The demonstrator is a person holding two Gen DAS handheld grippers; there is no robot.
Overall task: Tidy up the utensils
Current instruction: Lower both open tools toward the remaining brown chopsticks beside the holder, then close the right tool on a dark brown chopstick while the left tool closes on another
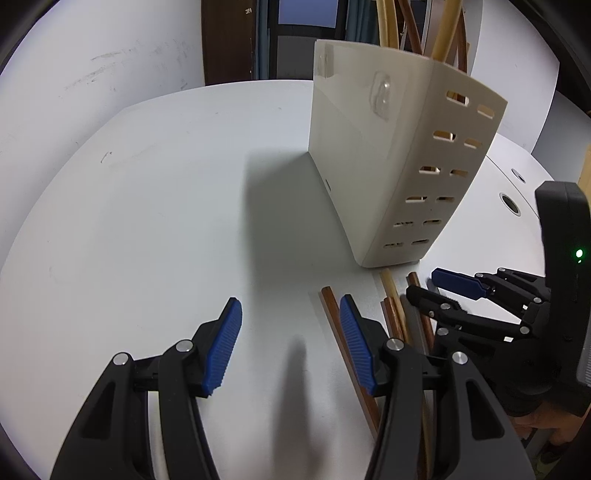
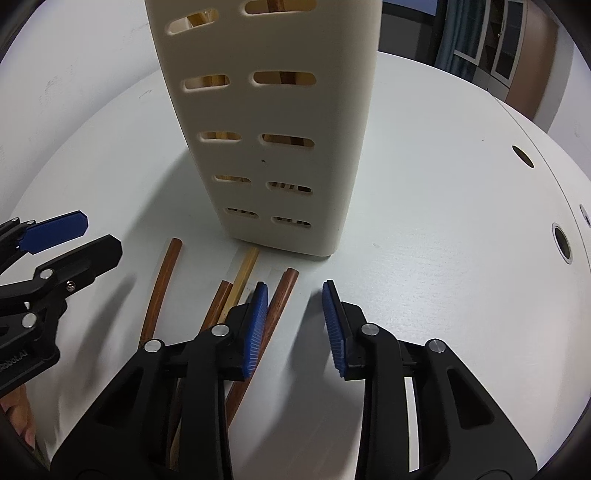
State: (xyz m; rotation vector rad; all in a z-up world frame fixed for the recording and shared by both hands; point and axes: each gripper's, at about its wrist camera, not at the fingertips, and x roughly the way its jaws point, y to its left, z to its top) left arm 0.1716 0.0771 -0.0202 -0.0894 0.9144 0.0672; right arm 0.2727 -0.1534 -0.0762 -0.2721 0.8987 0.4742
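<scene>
A cream slotted utensil holder [image 1: 388, 166] [image 2: 266, 110] stands on the white table, with cream and brown chopsticks [image 1: 443, 33] sticking out of its top. Several loose chopsticks [image 2: 162, 288] [image 1: 332, 317], brown and pale, lie on the table in front of it. My right gripper [image 2: 295, 325] [image 1: 424, 284] hovers over them with its jaws apart. One brown chopstick [image 2: 284, 291] lies between the jaws beside the left pad [image 2: 256, 328], and neither pad presses on it. My left gripper [image 1: 290, 343] [image 2: 98, 234] is open over bare table, left of the chopsticks, with nothing between its fingers.
The white table [image 1: 147, 221] has round cable holes [image 2: 561, 243] on its right side. A white wall curves behind it, with dark cabinets [image 2: 498, 55] at the far right. Part of a hand [image 1: 543, 424] shows behind my right gripper.
</scene>
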